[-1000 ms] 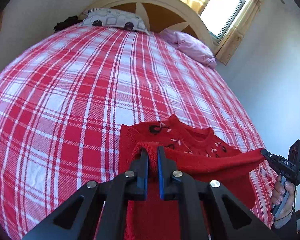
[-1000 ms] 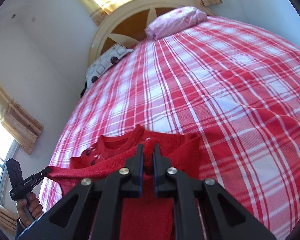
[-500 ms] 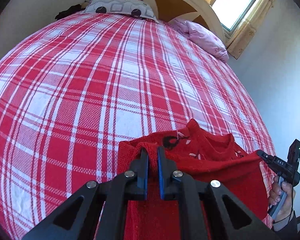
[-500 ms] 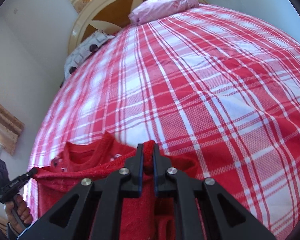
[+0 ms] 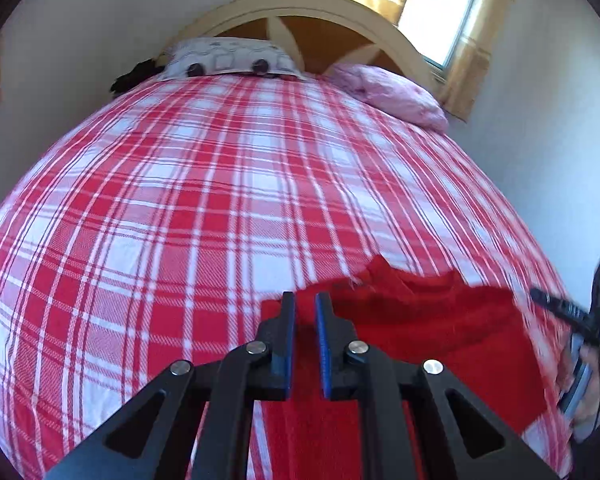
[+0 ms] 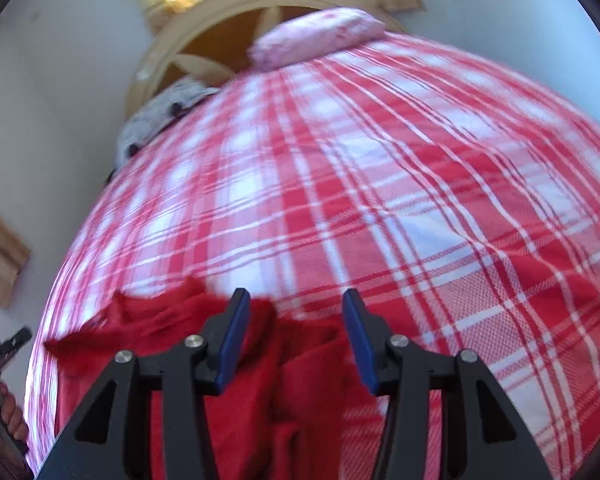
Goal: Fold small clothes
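The red knitted sweater (image 5: 440, 332) lies at the near edge of the bed (image 5: 204, 200), neckline toward the headboard (image 5: 312, 4), long axis across the bed. The left gripper (image 5: 305, 306) is closed, no cloth visibly pinched. The right gripper (image 6: 293, 306) has just been opening; its jaws stand apart above the sweater.

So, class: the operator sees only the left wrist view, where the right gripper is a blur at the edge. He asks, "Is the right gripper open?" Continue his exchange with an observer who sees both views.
Observer: Yes. The right gripper stands open. Its jaws have just been opening, and the red sweater lies below them, not pinched.
Operator: What holds my own gripper?
Observer: A hand wraps the handle of the left gripper.
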